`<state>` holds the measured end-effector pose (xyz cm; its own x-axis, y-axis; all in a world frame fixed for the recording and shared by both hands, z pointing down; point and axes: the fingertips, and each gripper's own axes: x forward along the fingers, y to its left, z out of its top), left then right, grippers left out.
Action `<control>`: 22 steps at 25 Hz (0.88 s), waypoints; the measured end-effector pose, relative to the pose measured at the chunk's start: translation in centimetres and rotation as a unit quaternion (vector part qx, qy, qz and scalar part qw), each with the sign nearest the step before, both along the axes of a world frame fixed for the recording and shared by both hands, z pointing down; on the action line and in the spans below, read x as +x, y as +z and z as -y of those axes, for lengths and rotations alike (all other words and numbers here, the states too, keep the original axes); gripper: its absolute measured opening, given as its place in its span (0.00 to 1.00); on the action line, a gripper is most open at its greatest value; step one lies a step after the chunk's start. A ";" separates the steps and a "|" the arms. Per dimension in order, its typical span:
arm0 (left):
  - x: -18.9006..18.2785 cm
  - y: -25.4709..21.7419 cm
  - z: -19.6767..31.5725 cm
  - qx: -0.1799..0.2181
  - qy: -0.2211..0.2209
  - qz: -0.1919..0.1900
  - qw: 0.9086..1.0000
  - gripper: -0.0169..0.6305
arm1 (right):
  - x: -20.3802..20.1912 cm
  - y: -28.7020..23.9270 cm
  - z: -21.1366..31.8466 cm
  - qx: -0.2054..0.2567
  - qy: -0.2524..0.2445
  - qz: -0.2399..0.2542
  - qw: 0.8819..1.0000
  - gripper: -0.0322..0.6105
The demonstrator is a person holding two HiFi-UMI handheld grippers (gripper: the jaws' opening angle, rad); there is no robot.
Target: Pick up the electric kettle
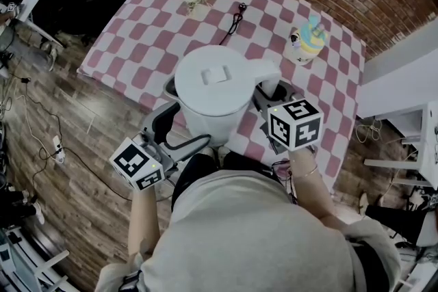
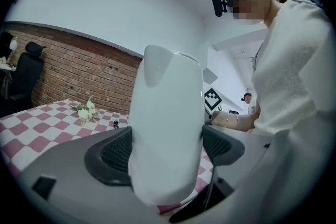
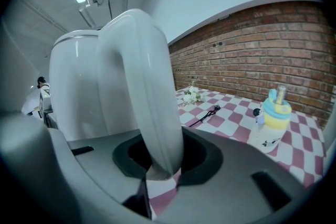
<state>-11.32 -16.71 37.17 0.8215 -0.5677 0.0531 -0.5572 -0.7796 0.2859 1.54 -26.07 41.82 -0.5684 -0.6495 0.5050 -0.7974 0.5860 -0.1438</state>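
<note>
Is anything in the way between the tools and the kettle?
No, nothing is in the way. The left tool is squeezing the kettle on both sides, and the right tool is squeezing its handle.

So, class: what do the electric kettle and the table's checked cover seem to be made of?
Kettle: probably plastic, smooth and glossy white; soft highlights run along its curves. Checked cover: cloth or vinyl, can't tell which; flat, matt, no glare.
</note>
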 end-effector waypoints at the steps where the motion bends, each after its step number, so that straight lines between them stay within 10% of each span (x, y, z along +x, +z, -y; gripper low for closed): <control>1: 0.0 0.0 0.0 -0.001 0.000 0.000 1.000 0.68 | 0.0 0.0 0.0 0.000 0.000 -0.001 1.000 0.21; 22: 0.0 0.5 0.0 -0.008 -0.006 -0.001 1.000 0.68 | 0.0 0.6 0.1 -0.005 -0.001 -0.003 1.000 0.21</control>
<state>-11.29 -16.72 37.70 0.8147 -0.5767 0.0605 -0.5661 -0.7684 0.2987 1.52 -26.13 42.40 -0.5663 -0.6430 0.5156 -0.7973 0.5859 -0.1450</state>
